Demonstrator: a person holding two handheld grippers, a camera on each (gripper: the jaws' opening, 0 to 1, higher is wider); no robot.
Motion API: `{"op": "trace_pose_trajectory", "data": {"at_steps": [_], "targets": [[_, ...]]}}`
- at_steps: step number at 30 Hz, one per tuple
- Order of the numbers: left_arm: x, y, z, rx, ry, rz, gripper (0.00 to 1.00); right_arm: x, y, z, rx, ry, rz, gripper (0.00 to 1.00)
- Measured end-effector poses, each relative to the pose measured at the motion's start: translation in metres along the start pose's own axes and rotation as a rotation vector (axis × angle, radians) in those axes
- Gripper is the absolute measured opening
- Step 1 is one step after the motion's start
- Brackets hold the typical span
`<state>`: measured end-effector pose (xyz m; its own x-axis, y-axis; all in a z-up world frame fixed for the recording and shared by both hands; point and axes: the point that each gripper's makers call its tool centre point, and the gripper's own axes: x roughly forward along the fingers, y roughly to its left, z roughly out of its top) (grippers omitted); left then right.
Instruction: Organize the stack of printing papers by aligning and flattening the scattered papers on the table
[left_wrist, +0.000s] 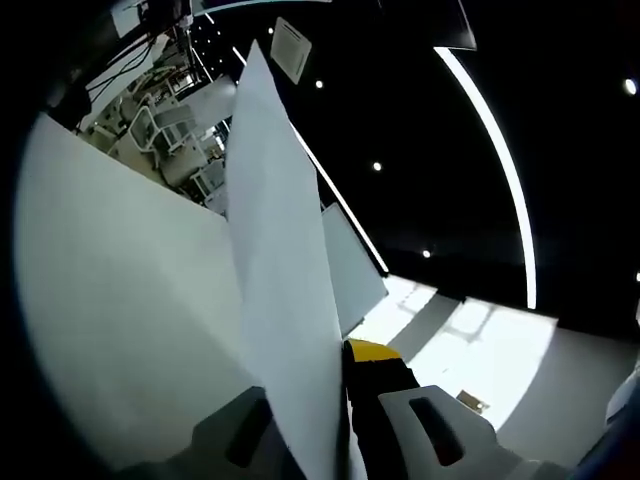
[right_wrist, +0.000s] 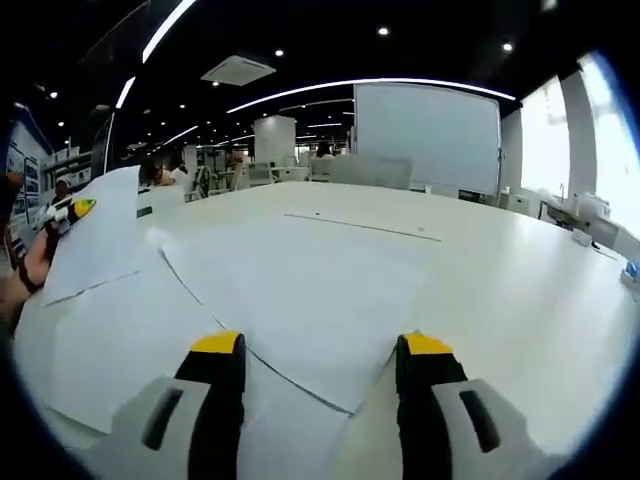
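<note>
White sheet (left_wrist: 280, 280) between left gripper (left_wrist: 345, 400) jaws

We see a broad white table (right_wrist: 480, 270) across the right gripper view. Overlapping white paper sheets (right_wrist: 290, 310) lie flat on its lower left part

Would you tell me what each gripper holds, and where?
The left gripper pinches a paper sheet by its edge; the right gripper is open, holding nothing.

left gripper view rolled, ceilingward; right gripper view low, level over table (right_wrist: 500, 270) (shared: papers (right_wrist: 300, 300))
</note>
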<state>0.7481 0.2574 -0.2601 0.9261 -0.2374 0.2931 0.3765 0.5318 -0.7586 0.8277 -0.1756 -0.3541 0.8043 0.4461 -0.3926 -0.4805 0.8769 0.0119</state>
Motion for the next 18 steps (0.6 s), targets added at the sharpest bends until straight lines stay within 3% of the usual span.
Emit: {"op": "trace_pose_trajectory", "data": {"at_steps": [18], "targets": [[0.0002, 0.0017, 0.0001, 0.005, 0.001, 0.002, 0.06, 0.0023, -0.0022, 0.0043, 0.031, -0.013, -0.013, 0.54]]}}
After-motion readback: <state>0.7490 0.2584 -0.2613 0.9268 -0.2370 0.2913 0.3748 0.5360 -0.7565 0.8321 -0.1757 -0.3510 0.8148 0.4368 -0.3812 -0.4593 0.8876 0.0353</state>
